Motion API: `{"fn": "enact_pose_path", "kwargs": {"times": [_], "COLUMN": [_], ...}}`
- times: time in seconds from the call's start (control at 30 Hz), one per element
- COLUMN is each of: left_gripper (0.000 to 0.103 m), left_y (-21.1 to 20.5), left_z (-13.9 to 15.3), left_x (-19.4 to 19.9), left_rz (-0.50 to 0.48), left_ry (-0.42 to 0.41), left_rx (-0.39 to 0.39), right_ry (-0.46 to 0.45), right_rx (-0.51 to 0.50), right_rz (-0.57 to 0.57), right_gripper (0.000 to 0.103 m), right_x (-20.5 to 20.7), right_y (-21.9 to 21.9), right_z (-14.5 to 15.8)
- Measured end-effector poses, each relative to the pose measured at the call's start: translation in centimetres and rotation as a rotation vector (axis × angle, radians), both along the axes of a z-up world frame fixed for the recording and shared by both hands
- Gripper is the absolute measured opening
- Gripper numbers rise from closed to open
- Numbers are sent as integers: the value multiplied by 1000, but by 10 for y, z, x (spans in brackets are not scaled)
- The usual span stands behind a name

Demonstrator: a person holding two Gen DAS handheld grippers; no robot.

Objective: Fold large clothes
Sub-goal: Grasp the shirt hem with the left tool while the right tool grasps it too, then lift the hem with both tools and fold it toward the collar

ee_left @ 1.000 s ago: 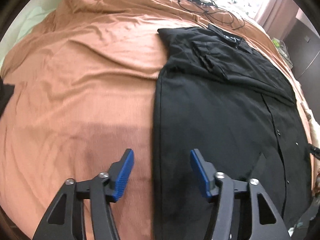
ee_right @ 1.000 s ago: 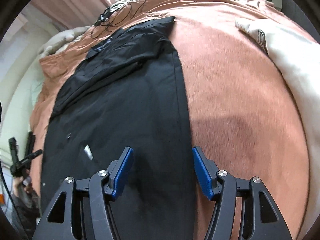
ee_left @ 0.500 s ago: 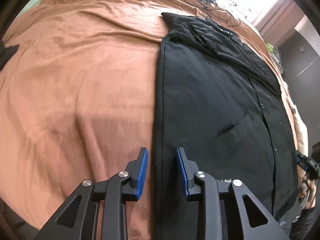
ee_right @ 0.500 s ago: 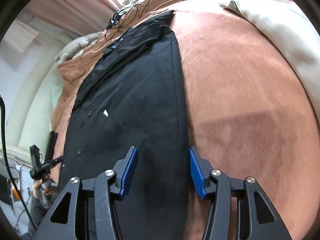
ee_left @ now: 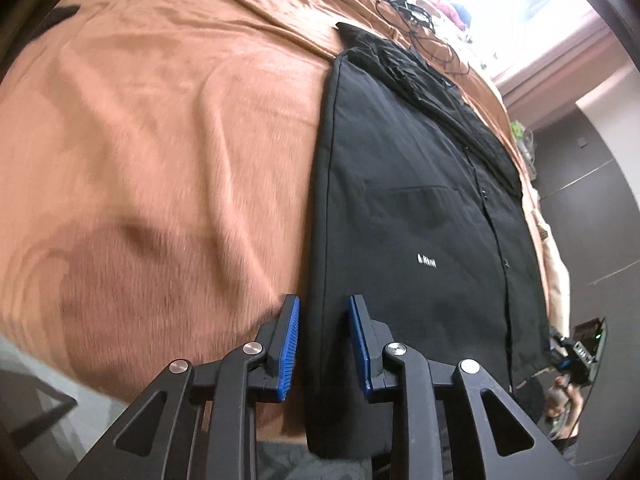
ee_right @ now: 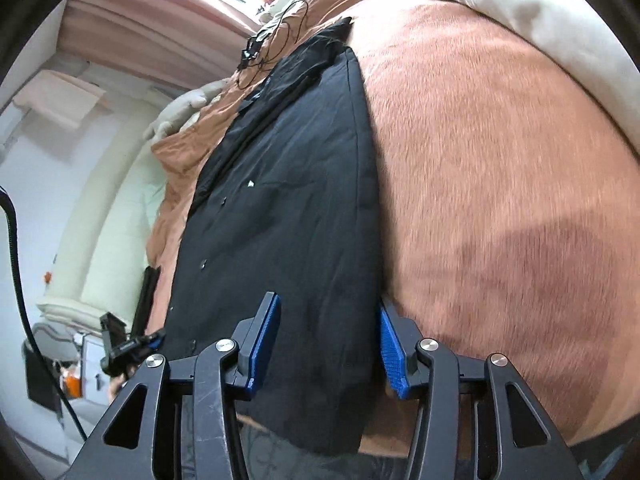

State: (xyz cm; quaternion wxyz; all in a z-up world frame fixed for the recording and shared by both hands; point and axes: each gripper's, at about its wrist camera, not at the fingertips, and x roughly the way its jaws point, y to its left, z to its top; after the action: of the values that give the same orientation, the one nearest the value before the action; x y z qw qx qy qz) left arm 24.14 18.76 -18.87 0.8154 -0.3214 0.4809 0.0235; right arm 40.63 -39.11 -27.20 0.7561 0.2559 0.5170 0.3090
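Note:
A long black button-up garment (ee_left: 416, 216) lies flat along the bed, sleeves folded in, its hem hanging over the near bed edge. It also shows in the right wrist view (ee_right: 288, 216). My left gripper (ee_left: 323, 340) is open, its blue pads astride the garment's left side edge near the hem. My right gripper (ee_right: 325, 344) is open wider, its pads astride the garment's right side edge near the hem. Neither grips the cloth.
The bed is covered with an orange-brown blanket (ee_left: 160, 128). A cream duvet (ee_right: 540, 28) lies at the right. Black cables (ee_left: 424, 20) lie near the garment's collar. Dark cabinets (ee_left: 592, 208) stand on the right. A person's hand with a device (ee_right: 124, 348) is at the bed's left.
Both grippers have moved down towards the near hem and lowered to the garment's side edges. The left jaws have narrowed from wide open; the right jaws have narrowed slightly.

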Motion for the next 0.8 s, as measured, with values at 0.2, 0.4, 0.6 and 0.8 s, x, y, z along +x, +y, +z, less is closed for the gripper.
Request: {"fn": "enact_pose_path", "kwargs": {"times": [0.2,0.4,0.6,0.8], "left_gripper": [27,27,27,27], "left_y": [-4,-3,-2,1], "left_z": [-4,-8,-12,-16], "left_x": [-24,-34,-29,-23], "left_rz": [1,12,19,39], "left_ry": [-32,-65,-78,-89], "left_rx": [-75,-138,-158,-201], "right_ry": [-4,12,34,35], "right_rx": [95,192,261,295], "right_rz": [-9,-7,-18,-84], "right_gripper": [49,49,49,49], "right_x": [-22,-41,-47,-43], "right_y": [-3,0,6,11], "right_z": [-11,-21,-30,-32]}}
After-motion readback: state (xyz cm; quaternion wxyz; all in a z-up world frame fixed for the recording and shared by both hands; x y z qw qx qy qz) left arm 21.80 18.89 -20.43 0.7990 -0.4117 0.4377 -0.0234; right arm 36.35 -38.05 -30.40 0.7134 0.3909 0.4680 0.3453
